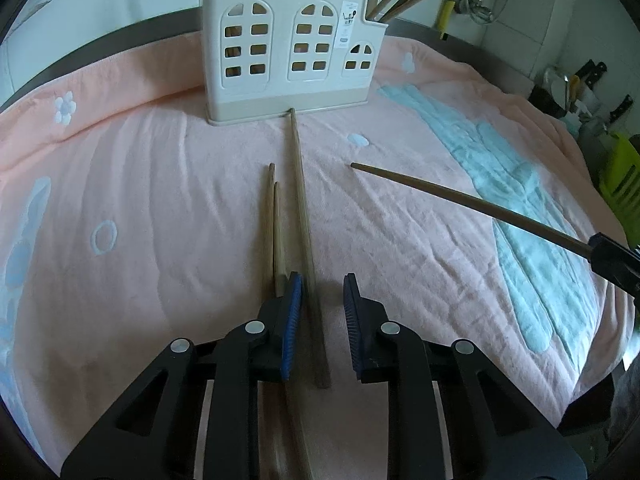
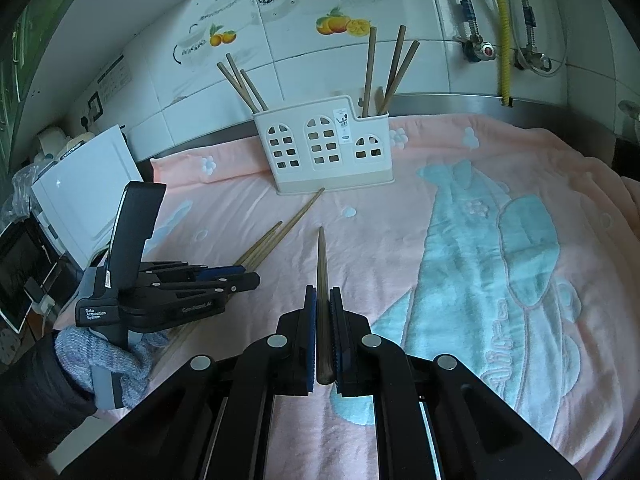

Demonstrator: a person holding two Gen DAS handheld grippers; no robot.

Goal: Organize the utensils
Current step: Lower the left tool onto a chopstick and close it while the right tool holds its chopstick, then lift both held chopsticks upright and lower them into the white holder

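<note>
- Your left gripper [image 1: 322, 292] sits low over the pink towel [image 1: 160, 208], jaws apart, with one long chopstick [image 1: 303, 216] lying between the blue pads [image 1: 295, 300]; neither pad visibly clamps it.
- That long chopstick runs straight ahead, and its far tip touches the base of the utensil holder [image 1: 288, 46].
- Just to the left of it, two shorter chopsticks [image 1: 273, 224] lie side by side on the towel, their near ends hidden behind your left finger.
- Your right gripper [image 2: 324, 300] has its jaws clamped on a dark chopstick [image 2: 321, 256], which points forward toward the holder with its tip raised off the towel.
- From the left wrist view, this same dark chopstick enters from the right, held at its thick end, tip well apart from the loose ones.
- From the right wrist view, your left gripper appears at the left edge, held in a gloved hand [image 2: 108, 356], with the loose chopsticks under and ahead of it.
- The utensil holder stands upright at the far side of the towel. It is cream, with window-shaped cut-outs.
- Its left compartment carries three chopsticks [image 2: 242, 80] leaning left; its lower right compartment carries three more [image 2: 390, 68], leaning right.
- The towel covers the worktop and shows a light blue fish pattern [image 2: 488, 264] on its right half.
</note>
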